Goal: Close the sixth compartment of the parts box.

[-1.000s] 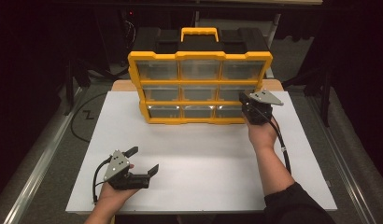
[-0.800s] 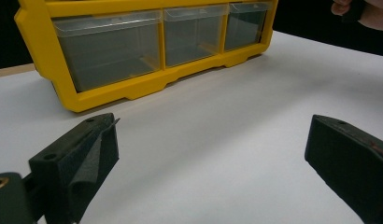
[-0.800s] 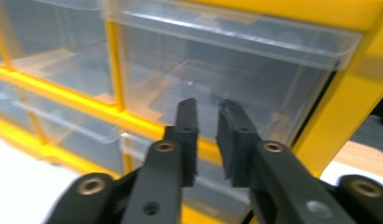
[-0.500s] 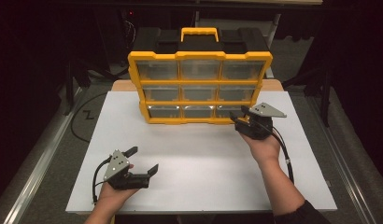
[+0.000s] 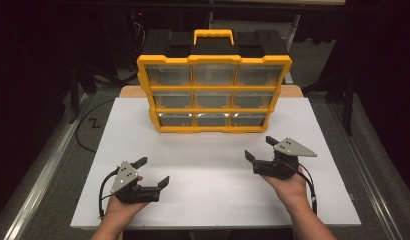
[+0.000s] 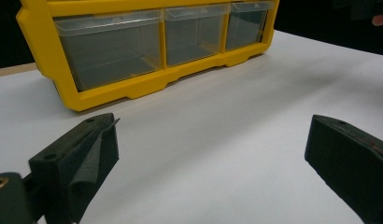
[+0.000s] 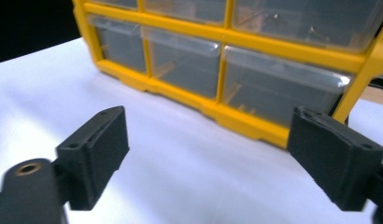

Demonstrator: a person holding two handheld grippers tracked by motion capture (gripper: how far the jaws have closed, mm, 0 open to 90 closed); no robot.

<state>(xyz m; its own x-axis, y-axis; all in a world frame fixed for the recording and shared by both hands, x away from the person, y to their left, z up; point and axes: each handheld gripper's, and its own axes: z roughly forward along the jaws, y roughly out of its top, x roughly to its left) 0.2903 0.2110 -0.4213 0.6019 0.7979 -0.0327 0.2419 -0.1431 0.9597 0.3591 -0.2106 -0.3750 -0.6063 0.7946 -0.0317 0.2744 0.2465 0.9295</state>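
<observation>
Left gripper [image 5: 152, 172] is held low over the white table [image 5: 208, 190] at its near left, jaws spread, nothing gripped | right gripper [image 5: 259, 148] is held at the near right, jaws spread, nothing gripped | yellow drawer cabinet [image 5: 214, 95] is stood upright at the far middle, well apart from both, drawers shut

Each of the person's hands carries a black tool with two blocky jaws. The left gripper [image 5: 154, 171] has a grey three-cornered plate on top, dotted with small screws, and a black cable looping off its back. The right gripper [image 5: 260, 148] wears the same grey plate and trails a black cable along the wrist. Up close, the jaws are faced with dark foam pads [image 6: 94, 154] and show small round holes. Both forearms are bare.
</observation>
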